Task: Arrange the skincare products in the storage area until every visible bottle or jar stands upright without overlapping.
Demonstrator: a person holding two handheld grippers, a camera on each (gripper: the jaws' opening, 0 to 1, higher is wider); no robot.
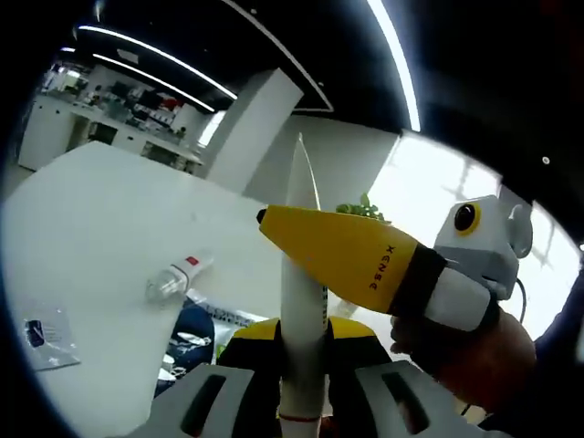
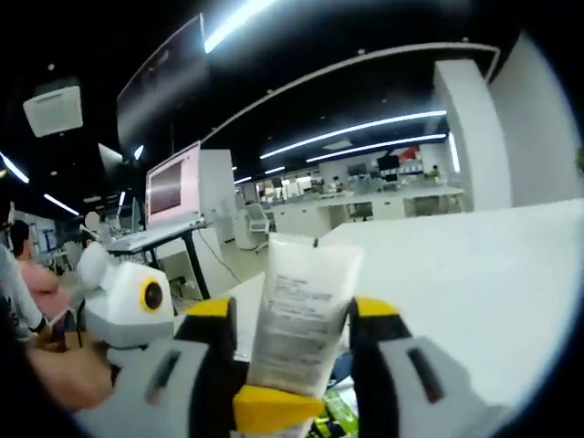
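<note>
The left gripper pinches a slim white tube between its fingers, holding it edge-on above the white tabletop; the tube tapers to a flat crimped tip. The right gripper, yellow-tipped with a black band, crosses in front of it, bearing small lettering too small to read surely.

In the right gripper view, the right gripper closes on the same tube, its broad face showing dense printed text that is illegible. The plastic looks smooth and matte.

On the tabletop lie a small clear bottle with a red-and-white end, on its side, and a flat sachet near the edge.
</note>
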